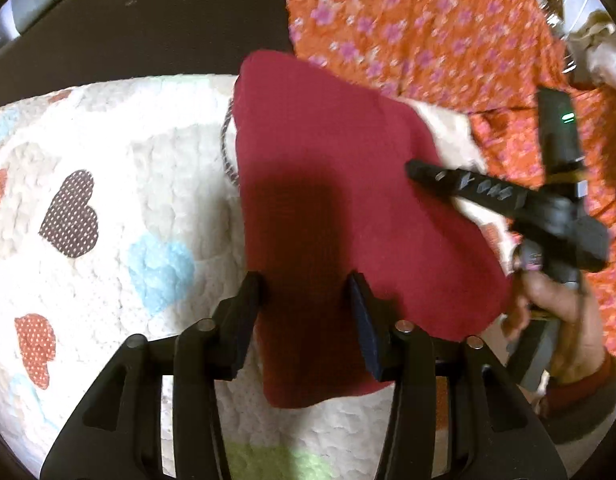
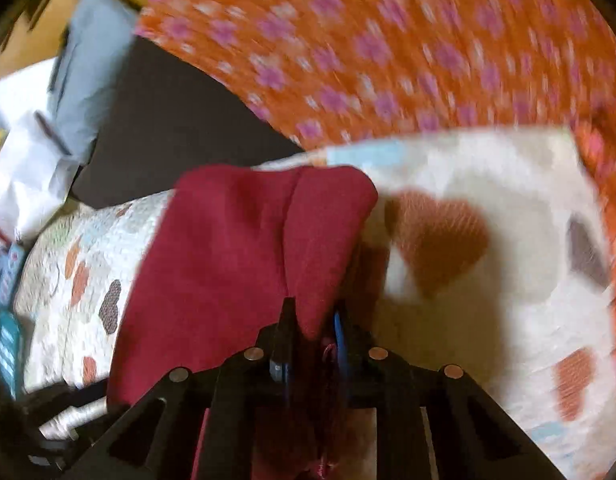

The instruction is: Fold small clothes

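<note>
A white heart-patterned quilt is spread beneath an orange flowered cloth. A dark red garment is laid across the quilt. The right gripper is pinched on its edge — the left gripper is held spread above it.

This looks like a home, likely a bedroom or living room. A soft white quilt patched with polka-dot and plain hearts covers a padded piece of furniture, an orange cloth with pink flowers lies beside it, and white and pale-blue bedding or bags sit heaped at one side.
</note>
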A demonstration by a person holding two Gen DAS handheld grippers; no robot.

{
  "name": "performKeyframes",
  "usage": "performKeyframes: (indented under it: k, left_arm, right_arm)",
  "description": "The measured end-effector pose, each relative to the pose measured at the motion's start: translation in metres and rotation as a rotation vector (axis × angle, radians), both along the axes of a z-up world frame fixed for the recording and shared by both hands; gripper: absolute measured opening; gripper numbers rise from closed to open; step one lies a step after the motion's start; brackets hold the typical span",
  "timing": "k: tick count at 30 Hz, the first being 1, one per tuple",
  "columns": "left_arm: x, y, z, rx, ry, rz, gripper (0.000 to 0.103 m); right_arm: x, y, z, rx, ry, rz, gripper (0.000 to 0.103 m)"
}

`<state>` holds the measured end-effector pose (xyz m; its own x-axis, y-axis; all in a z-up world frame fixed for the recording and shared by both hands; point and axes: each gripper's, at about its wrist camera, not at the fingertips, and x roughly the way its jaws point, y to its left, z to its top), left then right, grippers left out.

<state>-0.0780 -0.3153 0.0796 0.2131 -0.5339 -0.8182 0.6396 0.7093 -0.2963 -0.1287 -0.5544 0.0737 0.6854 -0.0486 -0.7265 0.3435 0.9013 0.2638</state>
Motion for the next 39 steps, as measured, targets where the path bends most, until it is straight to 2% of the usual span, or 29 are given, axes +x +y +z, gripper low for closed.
performKeyframes:
  k: [1,2,4,6,9,12,13,15,18,21,24,26,29,30,36,39]
  left_arm:
    - [0.000,0.000,0.000,0.002,-0.004,-0.002,0.046]
    - [0.000,0.001,0.002,0.000,-0.002,-0.005,0.046]
    - [0.003,0.005,0.003,-0.010,0.004,-0.001,0.046]
    - [0.005,0.005,0.003,-0.014,0.013,0.003,0.046]
    - [0.004,0.003,0.001,0.000,-0.002,0.001,0.047]
    - [0.002,0.005,-0.001,0.008,-0.015,-0.001,0.048]
    - [0.003,0.004,-0.002,0.007,-0.008,-0.003,0.048]
    - [0.002,0.005,-0.003,0.014,-0.010,0.003,0.048]
    - [-0.002,0.004,0.002,0.023,-0.040,0.001,0.048]
    - [-0.005,0.005,0.009,0.026,-0.087,0.013,0.048]
    - [-0.004,0.007,0.010,0.026,-0.093,0.020,0.048]
    - [-0.002,0.007,0.007,0.029,-0.086,0.023,0.048]
    - [-0.002,0.006,0.004,0.037,-0.074,0.022,0.048]
    - [-0.002,0.006,0.004,0.036,-0.080,0.022,0.048]
    - [0.002,0.006,0.007,0.011,-0.071,0.034,0.049]
    - [0.006,0.007,0.008,-0.003,-0.086,0.049,0.059]
  right_arm:
    - [-0.004,-0.002,-0.001,0.034,-0.034,-0.009,0.019]
    - [-0.007,-0.004,0.003,0.055,-0.042,-0.012,0.023]
    - [-0.013,-0.006,0.014,0.091,-0.037,-0.011,0.025]
    - [-0.028,-0.003,0.032,0.080,-0.074,-0.015,0.025]
    - [-0.051,0.017,0.047,0.081,-0.149,0.078,0.025]
    - [-0.048,0.045,0.026,0.034,-0.066,0.171,0.025]
    - [-0.043,0.050,0.009,0.003,-0.008,0.155,0.025]
    - [-0.043,0.052,-0.013,0.007,0.022,0.148,0.022]
    - [-0.049,0.063,-0.001,-0.043,0.022,0.151,0.022]
    - [-0.059,0.072,0.015,-0.052,0.010,0.160,0.022]
    - [-0.068,0.082,0.024,-0.055,-0.019,0.166,0.023]
    - [-0.069,0.084,0.016,-0.066,0.000,0.153,0.023]
    - [-0.056,0.081,-0.018,-0.060,0.118,0.139,0.024]
    - [-0.055,0.080,-0.023,-0.044,0.123,0.141,0.024]
    - [-0.062,0.072,0.005,0.001,0.017,0.109,0.027]
    - [-0.055,0.067,0.014,-0.002,-0.023,0.075,0.029]
